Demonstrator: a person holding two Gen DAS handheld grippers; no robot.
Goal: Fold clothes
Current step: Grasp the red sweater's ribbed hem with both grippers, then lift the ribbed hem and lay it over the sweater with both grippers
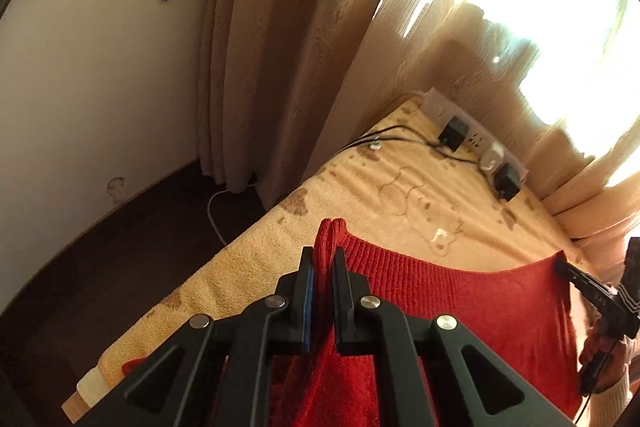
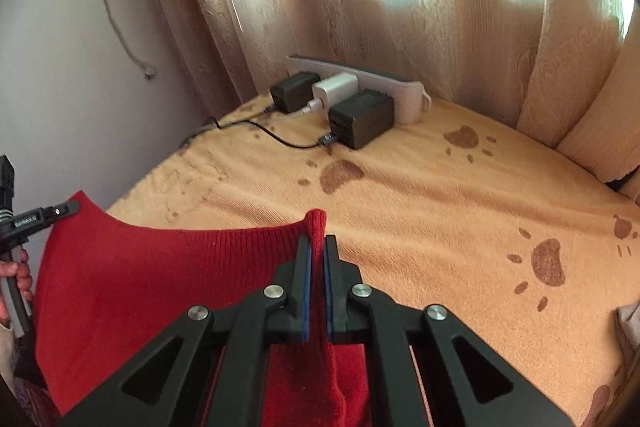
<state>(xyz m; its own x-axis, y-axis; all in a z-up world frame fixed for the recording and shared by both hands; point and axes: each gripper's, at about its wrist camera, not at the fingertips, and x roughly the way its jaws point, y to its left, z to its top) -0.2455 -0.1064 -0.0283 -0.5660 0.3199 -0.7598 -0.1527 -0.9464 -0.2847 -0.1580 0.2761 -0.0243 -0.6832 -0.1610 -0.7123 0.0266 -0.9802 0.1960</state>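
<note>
Red knit sweater (image 1: 460, 299) hangs stretched between my two tongs above the desk's yellow paw-print blanket (image 2: 440, 195). My left tongs (image 1: 323, 267) are clamped on one ribbed corner, my right tongs (image 2: 316, 255) on the other. Behind, a white power strip (image 2: 404, 95) with black chargers (image 2: 360, 117) lies against the beige curtain (image 2: 320, 7).

The left gripper (image 1: 323, 269) and right gripper (image 2: 317, 259) were matte black tongs with blue pads (image 2: 306, 291) lining the fingers. Round silver screws (image 2: 274, 292) sat behind those pads on angular arms with triangular cut-outs. Beside the far tong a cream sleeve (image 1: 610, 401) showed.
</note>
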